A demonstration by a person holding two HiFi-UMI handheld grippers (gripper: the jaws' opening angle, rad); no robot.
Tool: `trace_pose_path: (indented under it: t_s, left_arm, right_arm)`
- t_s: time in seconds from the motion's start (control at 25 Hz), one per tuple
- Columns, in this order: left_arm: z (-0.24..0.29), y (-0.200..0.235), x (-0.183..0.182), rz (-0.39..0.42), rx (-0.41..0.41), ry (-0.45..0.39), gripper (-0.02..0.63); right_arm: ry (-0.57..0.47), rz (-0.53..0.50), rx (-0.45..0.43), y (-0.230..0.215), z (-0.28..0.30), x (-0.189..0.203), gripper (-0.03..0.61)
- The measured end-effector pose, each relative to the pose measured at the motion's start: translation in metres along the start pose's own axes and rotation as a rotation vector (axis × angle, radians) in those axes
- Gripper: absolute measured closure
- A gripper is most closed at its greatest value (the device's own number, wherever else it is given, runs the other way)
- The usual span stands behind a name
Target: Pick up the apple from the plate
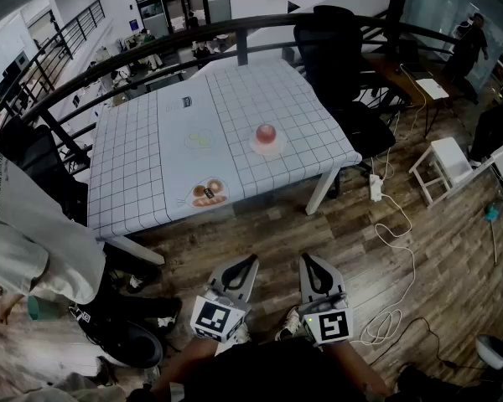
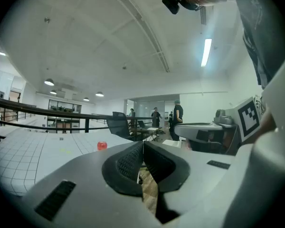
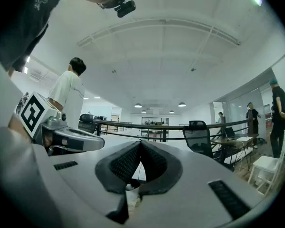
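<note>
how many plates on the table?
3. Apple plate centre-right of table; plate with pale green bits left of it; plate with brown food near the front edge. None look hidden.

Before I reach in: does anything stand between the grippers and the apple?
Nothing visible does: the food plate sits left of the line from the left gripper and right gripper to the apple.

Dark wood-plank floor (image 1: 352,224), white cable (image 1: 413,266) looping across it. Tabletop (image 1: 142,166) under a white grid cloth, backed by a curved black railing (image 1: 151,51). Black office chair (image 1: 331,53) at the far corner, white stool (image 1: 440,170) off to the right. White ceiling (image 2: 109,42) with a long strip light (image 2: 206,51).
</note>
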State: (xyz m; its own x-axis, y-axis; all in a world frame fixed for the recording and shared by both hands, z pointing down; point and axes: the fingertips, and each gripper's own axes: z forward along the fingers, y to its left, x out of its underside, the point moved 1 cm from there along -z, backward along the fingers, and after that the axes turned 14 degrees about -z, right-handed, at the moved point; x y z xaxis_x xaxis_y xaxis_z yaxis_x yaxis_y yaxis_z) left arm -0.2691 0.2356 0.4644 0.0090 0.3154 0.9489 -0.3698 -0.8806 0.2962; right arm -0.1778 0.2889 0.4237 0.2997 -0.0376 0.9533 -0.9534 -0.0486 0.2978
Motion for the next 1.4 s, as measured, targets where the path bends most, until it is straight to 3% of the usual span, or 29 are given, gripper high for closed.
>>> trace_pose_path:
  t_s: [0.48, 0.68, 0.96, 1.08, 1.2, 1.4]
  left_arm:
    - [0.025, -0.018, -0.012, 0.042, -0.013, -0.006, 0.591]
    - [0.041, -0.023, -0.010, 0.049, -0.043, 0.007, 0.591]
    - [0.075, -0.029, -0.014, 0.067, -0.084, 0.002, 0.591]
    - [0.077, -0.019, -0.015, 0.093, -0.127, 0.008, 0.591]
    - [0.078, -0.004, -0.020, 0.068, -0.176, -0.003, 0.591]
    - [0.094, 0.008, -0.022, 0.040, -0.172, 0.004, 0.591]
  right_arm:
    - [-0.040, 0.000, -0.029, -0.025, 0.002, 0.004, 0.555]
    - [-0.078, 0.042, -0.019, -0.047, 0.002, 0.007, 0.554]
    - [-0.066, 0.024, -0.033, -0.084, 0.011, 0.026, 0.554]
    - [-0.077, 0.050, -0.062, -0.092, 0.012, 0.026, 0.554]
    - [-0.068, 0.058, -0.075, -0.101, 0.016, 0.033, 0.554]
    - [-0.036, 0.086, -0.059, -0.114, 0.039, 0.049, 0.554]
